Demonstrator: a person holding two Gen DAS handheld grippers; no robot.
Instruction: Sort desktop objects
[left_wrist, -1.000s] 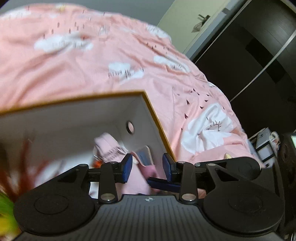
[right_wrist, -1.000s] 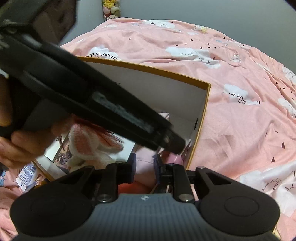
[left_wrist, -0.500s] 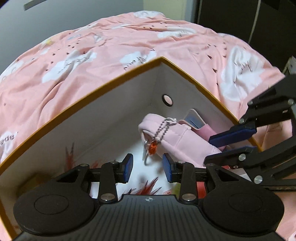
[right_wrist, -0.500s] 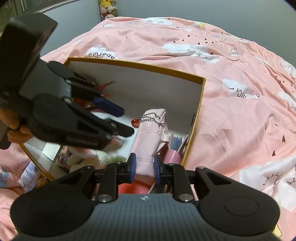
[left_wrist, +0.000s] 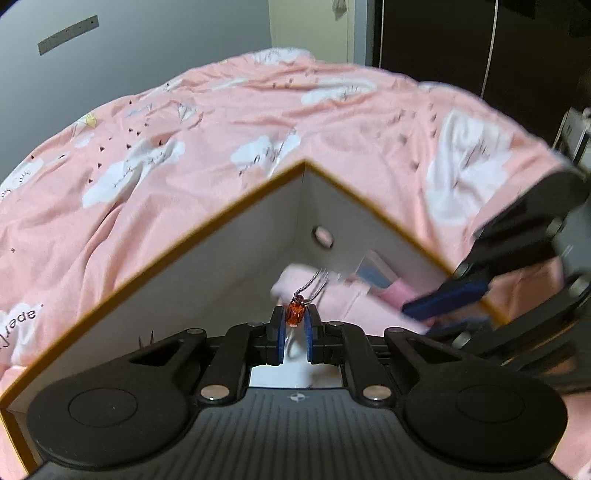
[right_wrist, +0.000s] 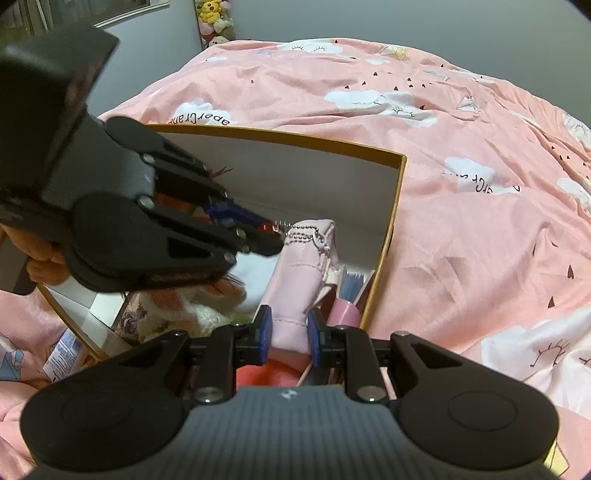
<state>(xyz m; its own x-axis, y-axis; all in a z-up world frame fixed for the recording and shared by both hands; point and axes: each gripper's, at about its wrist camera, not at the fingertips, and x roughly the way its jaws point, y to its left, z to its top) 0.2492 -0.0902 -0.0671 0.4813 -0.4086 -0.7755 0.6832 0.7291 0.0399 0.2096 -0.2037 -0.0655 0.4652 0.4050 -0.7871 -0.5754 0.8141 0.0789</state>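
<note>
Two grippers over the open box (right_wrist: 391, 221) on the pink bedspread (right_wrist: 480, 229). Left gripper (left_wrist: 294, 317) closing on the red charm (left_wrist: 295, 313), pads seemingly touching it; ball chain (right_wrist: 301, 226) runs toward two o'clock to the pink pouch (right_wrist: 303, 273). Right gripper (right_wrist: 289, 334) clamps the pouch's near end

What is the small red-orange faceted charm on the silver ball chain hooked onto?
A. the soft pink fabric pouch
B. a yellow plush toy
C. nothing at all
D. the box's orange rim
A: the ball chain runs from the red-orange charm, between the closing left gripper pads, to the pink pouch.
</note>
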